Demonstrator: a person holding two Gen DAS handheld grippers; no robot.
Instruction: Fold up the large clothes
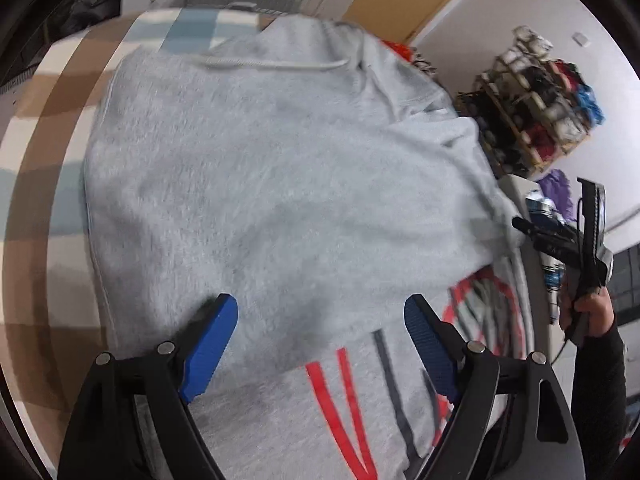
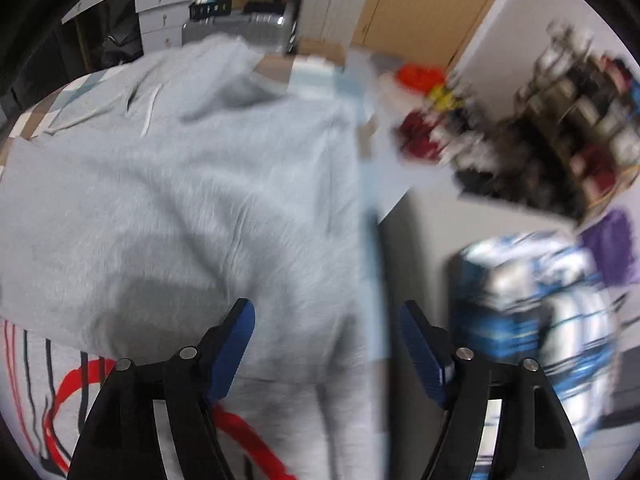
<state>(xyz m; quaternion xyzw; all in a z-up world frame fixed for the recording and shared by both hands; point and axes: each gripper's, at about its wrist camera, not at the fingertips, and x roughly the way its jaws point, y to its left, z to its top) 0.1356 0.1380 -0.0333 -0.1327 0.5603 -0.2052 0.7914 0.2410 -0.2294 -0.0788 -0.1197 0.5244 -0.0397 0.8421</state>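
A large light-grey hoodie (image 1: pixel 280 184) lies spread on the checked table, its upper part folded down over the front with the red and black print (image 1: pixel 352 392). Its white drawstring (image 1: pixel 272 65) lies near the far edge. My left gripper (image 1: pixel 320 332) is open, blue fingers (image 1: pixel 212 344) wide apart just above the folded edge, holding nothing. The right gripper shows at the right of the left wrist view (image 1: pixel 520 226), at the hoodie's right edge. In the right wrist view the hoodie (image 2: pixel 180 208) fills the left side and my right gripper (image 2: pixel 324 340) is open and empty over its right edge.
The table's brown, white and blue checked cloth (image 1: pixel 52 152) shows at the left and far side. A rack of clothes (image 1: pixel 536 100) stands at the right wall. A blue and white bag (image 2: pixel 532 304) sits off the table's right edge. Drawers and a grey case (image 2: pixel 240 28) stand behind.
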